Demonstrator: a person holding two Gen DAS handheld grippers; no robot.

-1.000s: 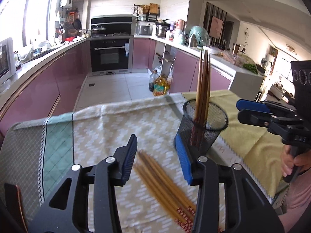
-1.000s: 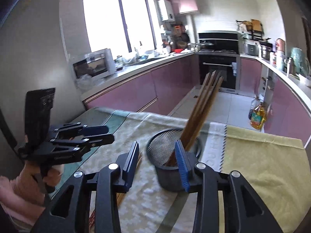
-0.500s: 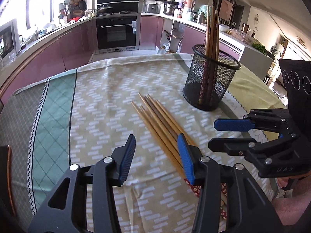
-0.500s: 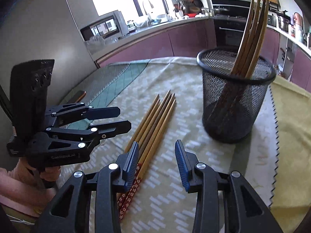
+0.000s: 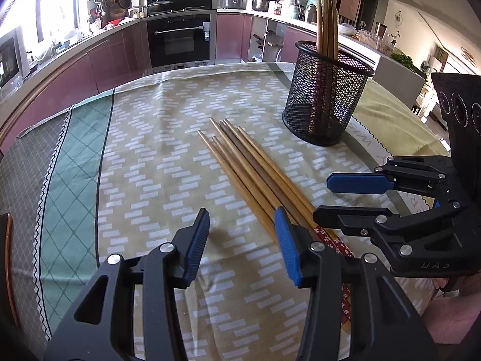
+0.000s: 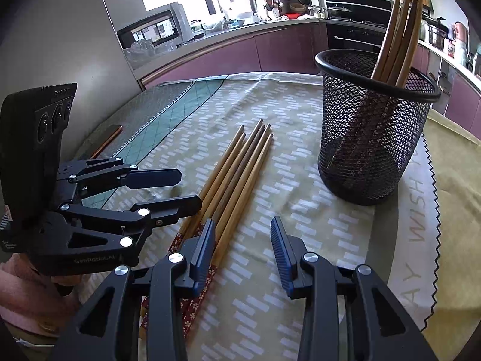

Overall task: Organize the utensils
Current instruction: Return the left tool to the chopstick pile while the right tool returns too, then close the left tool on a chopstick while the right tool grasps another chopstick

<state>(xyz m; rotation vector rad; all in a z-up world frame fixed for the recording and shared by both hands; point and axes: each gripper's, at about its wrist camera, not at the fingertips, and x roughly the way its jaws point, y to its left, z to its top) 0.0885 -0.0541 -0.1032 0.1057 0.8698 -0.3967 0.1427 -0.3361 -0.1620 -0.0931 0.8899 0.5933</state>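
A loose bundle of wooden chopsticks [image 5: 255, 168] lies flat on the worktop, side by side, narrow tips toward the kitchen and the red patterned handle ends toward the person. In the right wrist view the same bundle [image 6: 237, 174] runs diagonally from the lower left up toward the middle of the cloth. Near their tips, a little apart, stands a black mesh cup [image 5: 326, 96], upright, with several more chopsticks [image 5: 326, 12] standing in it and leaning against its rim.

The left claw [image 5: 242, 240] hangs low over the cloth with its blue pads parted to a moderate gap and nothing between them; its right-hand pad sits over the edge of the bundle near the handle ends, while the gap itself lies over bare cloth beside the chopsticks. The right claw [image 6: 243, 252] is likewise partly parted and empty; its left-hand pad overlaps the handle end of the bundle and the gap lies over bare cloth. The two claws are close together on either side of the handle ends.

The worktop is covered by a patterned tablecloth [image 5: 156, 156] in beige with white dashes, a green diamond band at one side, and a yellow cloth [image 6: 451, 186] with a zigzag edge beyond the cup. Behind are purple kitchen cabinets [image 5: 99, 69] and a built-in oven [image 5: 179, 39].
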